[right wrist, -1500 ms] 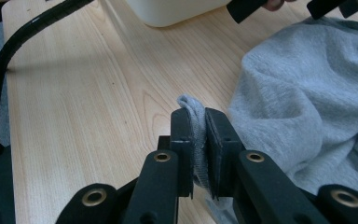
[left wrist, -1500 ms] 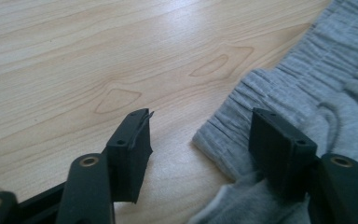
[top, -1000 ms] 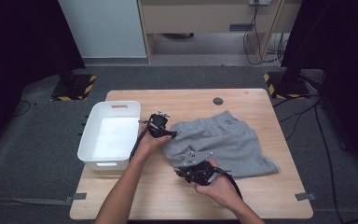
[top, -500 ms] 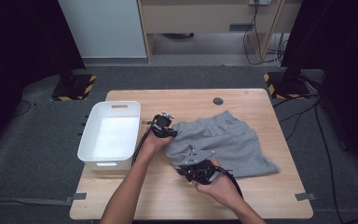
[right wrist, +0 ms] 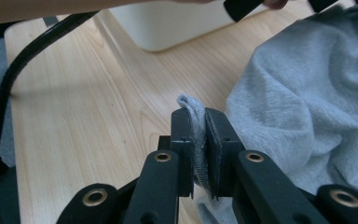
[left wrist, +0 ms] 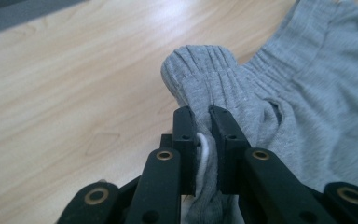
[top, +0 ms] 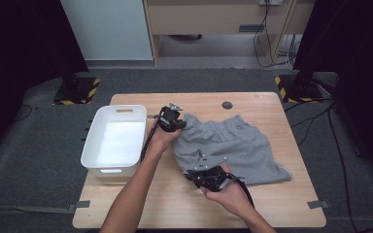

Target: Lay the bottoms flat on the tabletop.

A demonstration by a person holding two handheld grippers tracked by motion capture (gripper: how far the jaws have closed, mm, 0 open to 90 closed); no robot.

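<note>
High view: grey shorts (top: pixel 228 145) lie at centre frame on the wooden table (top: pixel 272 208), right of the white bin (top: pixel 114 143); left gripper (top: pixel 175 122), jaws just closed, pinches the elastic waistband (left wrist: pixel 200 65), a white cord, probably the drawstring (left wrist: pixel 201 149), between them; right gripper (top: pixel 201 175) clamps a fabric fold (right wrist: pixel 193 116) at the shorts' lower edge.

The left gripper (left wrist: pixel 202 116) has just been closing and now pinches the elastic waistband of the grey shorts (top: pixel 233 145), cloth bunched between its jaws. It lifts a little, and that waistband corner comes up off the table (top: pixel 272 204) in a peak instead of lying flat.
</note>
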